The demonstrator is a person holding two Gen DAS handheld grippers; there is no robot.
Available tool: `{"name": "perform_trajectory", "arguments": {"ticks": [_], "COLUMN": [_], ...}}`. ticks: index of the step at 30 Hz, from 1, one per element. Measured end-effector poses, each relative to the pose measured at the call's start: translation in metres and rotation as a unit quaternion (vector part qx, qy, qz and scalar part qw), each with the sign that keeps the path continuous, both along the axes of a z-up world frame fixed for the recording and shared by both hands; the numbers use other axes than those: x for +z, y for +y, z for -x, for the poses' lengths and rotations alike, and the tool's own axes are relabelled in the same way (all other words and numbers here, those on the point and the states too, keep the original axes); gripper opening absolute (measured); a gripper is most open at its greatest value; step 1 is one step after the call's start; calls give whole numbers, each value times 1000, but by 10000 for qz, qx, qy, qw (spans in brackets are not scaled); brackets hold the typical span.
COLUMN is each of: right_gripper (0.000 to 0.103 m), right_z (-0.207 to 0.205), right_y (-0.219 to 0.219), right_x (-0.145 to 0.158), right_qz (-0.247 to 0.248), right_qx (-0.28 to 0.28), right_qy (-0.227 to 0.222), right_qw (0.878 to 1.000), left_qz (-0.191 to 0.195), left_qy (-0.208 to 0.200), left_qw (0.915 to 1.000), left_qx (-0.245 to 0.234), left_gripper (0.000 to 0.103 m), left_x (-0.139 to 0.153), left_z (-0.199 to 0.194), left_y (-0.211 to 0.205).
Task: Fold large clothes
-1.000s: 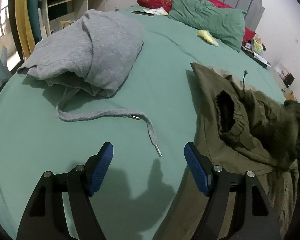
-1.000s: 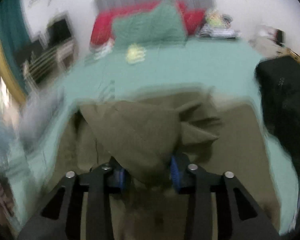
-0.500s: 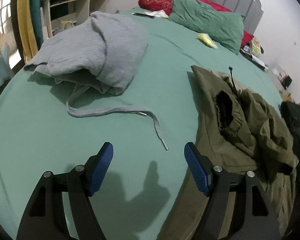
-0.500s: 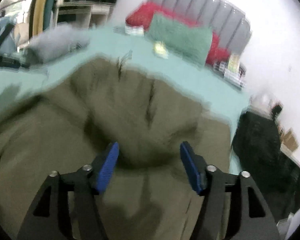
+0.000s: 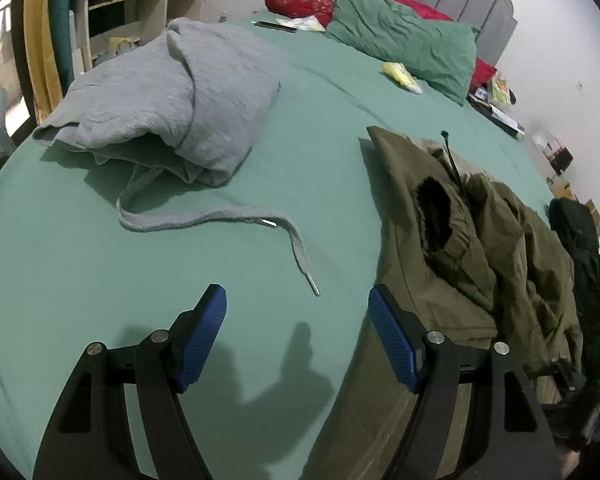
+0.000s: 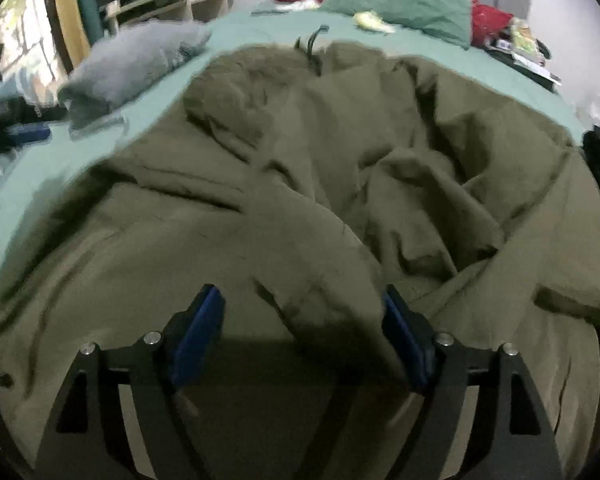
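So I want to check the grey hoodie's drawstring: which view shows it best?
The left wrist view: the drawstring trails sharp across the green sheet from the folded grey hoodie. The right wrist view shows only the hoodie, blurred and far off; no cord can be made out.

My left gripper (image 5: 296,332) has ribbed blue rubbery pads on matt black plastic. Beside it, the olive jacket (image 5: 480,240) looks smooth matt cloth; the grey hoodie (image 5: 172,92) is soft fleecy knit.

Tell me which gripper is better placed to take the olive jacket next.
Probably the right gripper: its opening jaws hang over the olive jacket. The left gripper hangs over the bare sheet.
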State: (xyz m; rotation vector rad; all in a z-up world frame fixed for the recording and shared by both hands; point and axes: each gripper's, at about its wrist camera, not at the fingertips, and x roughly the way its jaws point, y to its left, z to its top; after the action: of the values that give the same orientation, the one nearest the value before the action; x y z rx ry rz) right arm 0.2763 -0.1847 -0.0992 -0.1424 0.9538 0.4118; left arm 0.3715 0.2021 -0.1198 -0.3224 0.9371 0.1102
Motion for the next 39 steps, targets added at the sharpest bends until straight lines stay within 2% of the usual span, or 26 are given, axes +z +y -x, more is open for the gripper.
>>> {"name": "perform_trajectory", "arguments": {"ticks": [1, 3, 6, 8, 10, 11, 14, 16, 19, 23, 29, 35, 39], "right_gripper": [80, 80, 80, 80, 80, 80, 80, 80, 80, 80, 80, 80, 80], "right_z": [4, 20, 30, 23, 7, -2, -11, -5, 12, 25, 65, 103, 131], "right_y": [-4, -16, -31, -42, -51, -59, -61, -57, -56, -68, -81, -118, -144], "right_x": [8, 34, 59, 63, 50, 36, -4, -24, -22, -14, 10, 20, 26], "right_qz": [-112, -473, -645, -617, -569, -629, -506, -422, -350, -538, -328, -456, -427], "right_qx": [-23, -136, -533, -930, -1354, -1563, -1511, -1418, -1439, -1484, -1230, -1412, -1559], "right_qy": [-102, -577, -1303, -1480, -1162, -808, 35, 361, 215, 193, -16, -34, -122], "right_qw": [9999, 9971, 9879, 9827, 9823, 9824, 9872, 9883, 9887, 9873, 9919, 9889, 9868], "left_qz": [-3, -31, -66, -67, -88, -147, -179, -185, -263, -114, -24, 166, 100], "left_qy": [0, 4, -17, -4, -12, -8, 32, 19, -5, -42, -10, -42, -107], "left_qw": [10000, 10000, 9999, 9998, 9996, 9994, 9987, 9984, 9978, 9980, 9987, 9993, 9997], "left_qx": [-14, -55, -114, -200, -271, -310, -485, -539, -609, -620, -501, -328, -172], "left_gripper": [77, 77, 77, 77, 77, 77, 77, 77, 77, 77, 77, 77, 77], "left_x": [0, -1, -1, -1, -2, -3, -4, -4, -4, -4, -9, -13, -16], "left_z": [1, 4, 9, 13, 17, 18, 23, 25, 29, 43, 76, 128, 166], "left_y": [-1, -4, -10, -16, -21, -25, -36, -40, -46, -54, -64, -68, -70]}}
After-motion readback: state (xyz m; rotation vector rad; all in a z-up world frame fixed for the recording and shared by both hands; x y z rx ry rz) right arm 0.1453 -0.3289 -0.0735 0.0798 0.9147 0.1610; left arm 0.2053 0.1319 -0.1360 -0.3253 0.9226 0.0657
